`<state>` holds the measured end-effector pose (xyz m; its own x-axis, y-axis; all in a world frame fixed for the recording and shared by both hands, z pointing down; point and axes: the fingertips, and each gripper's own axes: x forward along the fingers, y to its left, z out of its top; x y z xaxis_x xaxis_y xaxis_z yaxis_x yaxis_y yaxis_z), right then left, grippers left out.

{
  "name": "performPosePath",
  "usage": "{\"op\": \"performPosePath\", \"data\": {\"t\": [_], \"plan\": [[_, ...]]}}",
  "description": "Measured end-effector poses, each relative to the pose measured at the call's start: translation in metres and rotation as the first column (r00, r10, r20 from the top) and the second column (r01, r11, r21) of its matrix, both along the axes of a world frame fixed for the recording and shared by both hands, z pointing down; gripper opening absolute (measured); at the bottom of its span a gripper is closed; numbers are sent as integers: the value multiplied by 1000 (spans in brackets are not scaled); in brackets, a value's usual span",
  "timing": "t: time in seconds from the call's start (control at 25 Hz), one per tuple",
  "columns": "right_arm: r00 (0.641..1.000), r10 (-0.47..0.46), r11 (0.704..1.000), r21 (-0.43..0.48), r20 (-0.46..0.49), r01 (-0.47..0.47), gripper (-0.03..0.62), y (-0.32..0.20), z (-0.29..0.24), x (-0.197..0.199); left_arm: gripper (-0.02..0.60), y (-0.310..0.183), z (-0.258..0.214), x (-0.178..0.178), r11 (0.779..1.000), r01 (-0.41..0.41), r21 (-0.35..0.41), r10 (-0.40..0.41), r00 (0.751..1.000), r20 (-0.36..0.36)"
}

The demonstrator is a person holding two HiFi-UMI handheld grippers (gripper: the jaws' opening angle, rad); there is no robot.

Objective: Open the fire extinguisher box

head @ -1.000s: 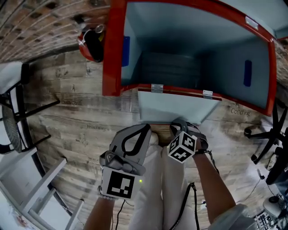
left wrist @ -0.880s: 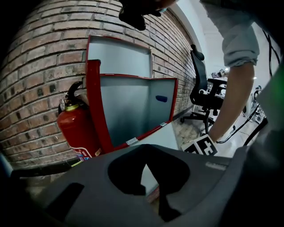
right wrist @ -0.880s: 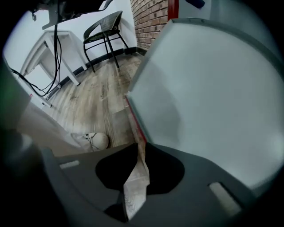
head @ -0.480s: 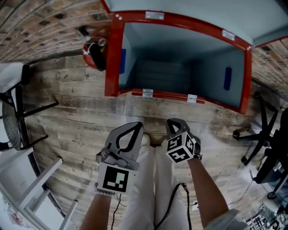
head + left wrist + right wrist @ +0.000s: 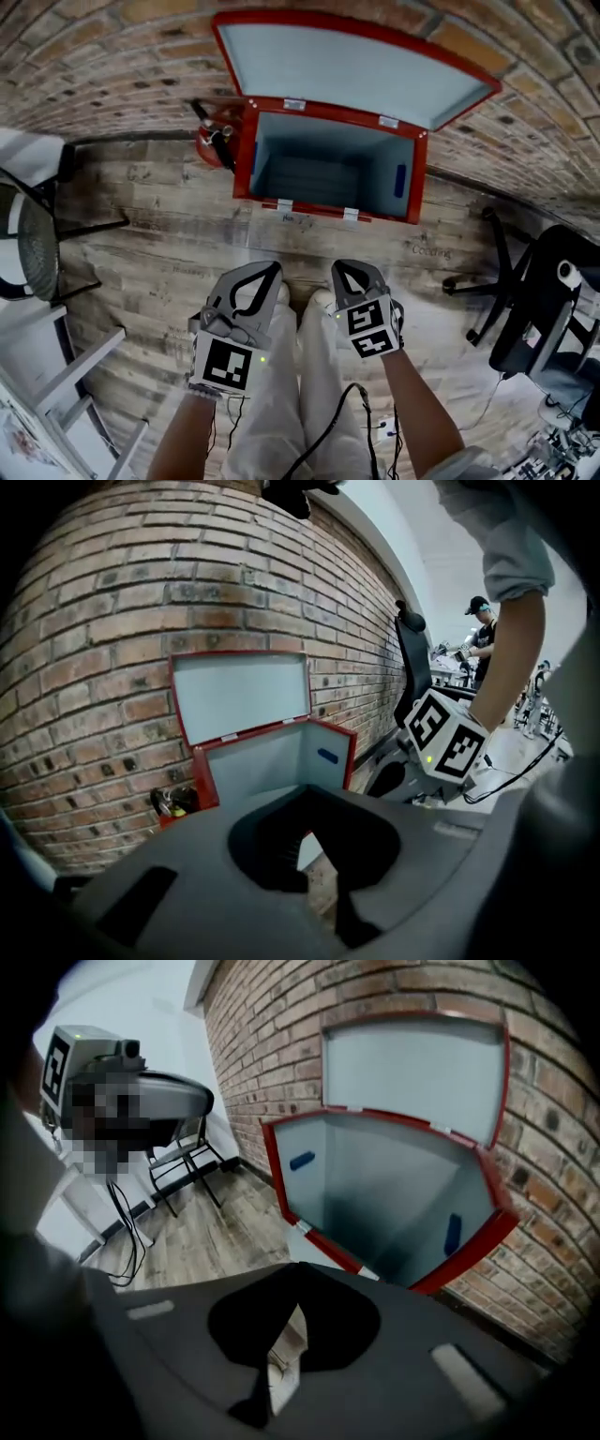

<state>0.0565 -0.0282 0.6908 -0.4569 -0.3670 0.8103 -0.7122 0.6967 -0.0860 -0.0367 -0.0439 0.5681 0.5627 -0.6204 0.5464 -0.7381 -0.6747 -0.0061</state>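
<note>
R grip (image 5: 343,269) closed | L grip (image 5: 270,269) closed | box (image 5: 323,148) open | floor print (image 5: 431,251) illegible

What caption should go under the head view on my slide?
Fire extinguisher box open against the brick wall, lid raised; left claw and right claw shut, empty, clear of it.

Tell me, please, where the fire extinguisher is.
In the head view, the fire extinguisher sits by the brick wall, left of the open red box.

head view: overhead, downward | gripper views: low, forward (all share open box (image 5: 319,173))
</note>
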Motion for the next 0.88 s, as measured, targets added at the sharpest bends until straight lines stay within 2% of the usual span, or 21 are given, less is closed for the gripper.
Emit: {"op": "performPosePath", "data": {"t": [0.36, 0.52, 0.88], "plan": [[994, 40, 991, 121, 100, -52, 6, -3, -152, 8, 0, 20, -108, 4, 998, -34, 44, 32, 999, 27], [992, 53, 983, 171, 117, -72, 6, 4, -209, 15, 0, 25, -154, 7, 997, -40, 69, 39, 999, 15], [988, 93, 936, 328, 126, -130, 6, -10, -337, 24, 0, 27, -258, 3, 986, -92, 140, 93, 996, -4]]}}
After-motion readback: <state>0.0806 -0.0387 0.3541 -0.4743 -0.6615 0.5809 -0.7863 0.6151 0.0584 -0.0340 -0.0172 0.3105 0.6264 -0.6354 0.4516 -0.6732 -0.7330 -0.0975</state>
